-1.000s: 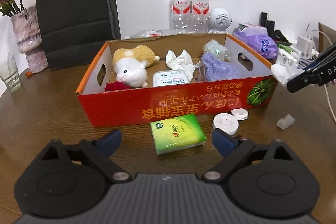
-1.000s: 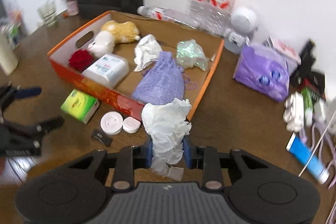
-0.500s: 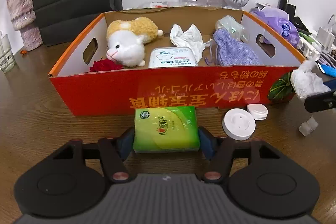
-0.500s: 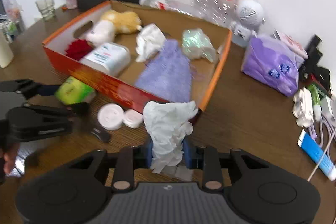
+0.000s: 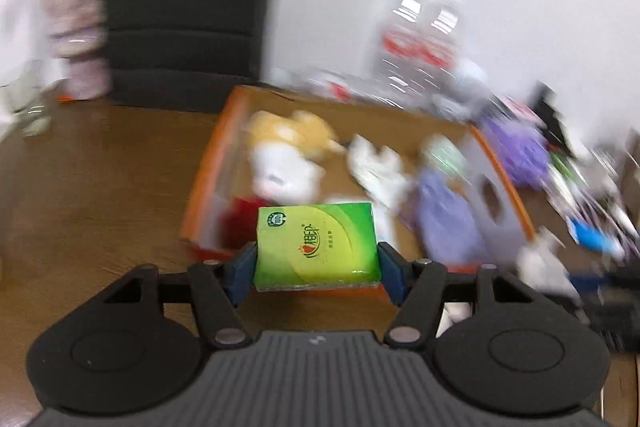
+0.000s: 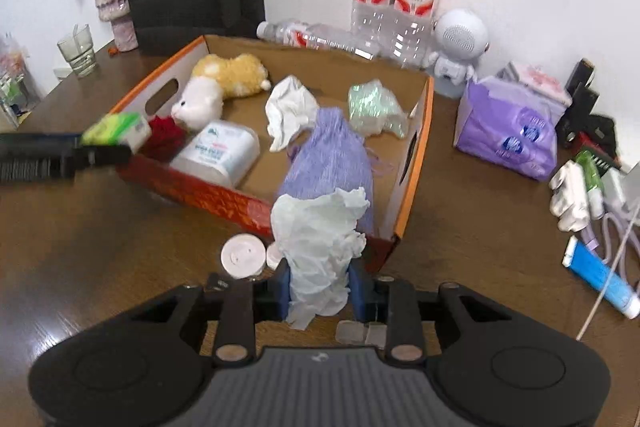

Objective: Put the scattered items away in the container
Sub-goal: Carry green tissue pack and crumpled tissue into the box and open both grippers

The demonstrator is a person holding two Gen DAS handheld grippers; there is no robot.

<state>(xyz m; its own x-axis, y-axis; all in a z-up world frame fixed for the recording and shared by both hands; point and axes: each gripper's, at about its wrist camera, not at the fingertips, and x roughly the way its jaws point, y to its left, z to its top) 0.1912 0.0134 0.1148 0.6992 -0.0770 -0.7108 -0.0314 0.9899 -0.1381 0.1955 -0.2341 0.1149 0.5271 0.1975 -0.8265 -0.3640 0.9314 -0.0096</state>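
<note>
Left tool grips the green tissue pack between its blue pads and has lifted it off the worktop, where it lay one second ago, so it now hangs over the front left corner of the orange box. Right tool is still clenched on the crumpled white tissue, just in front of the box's near wall. Beside it on the worktop lies the round white cap.
</note>
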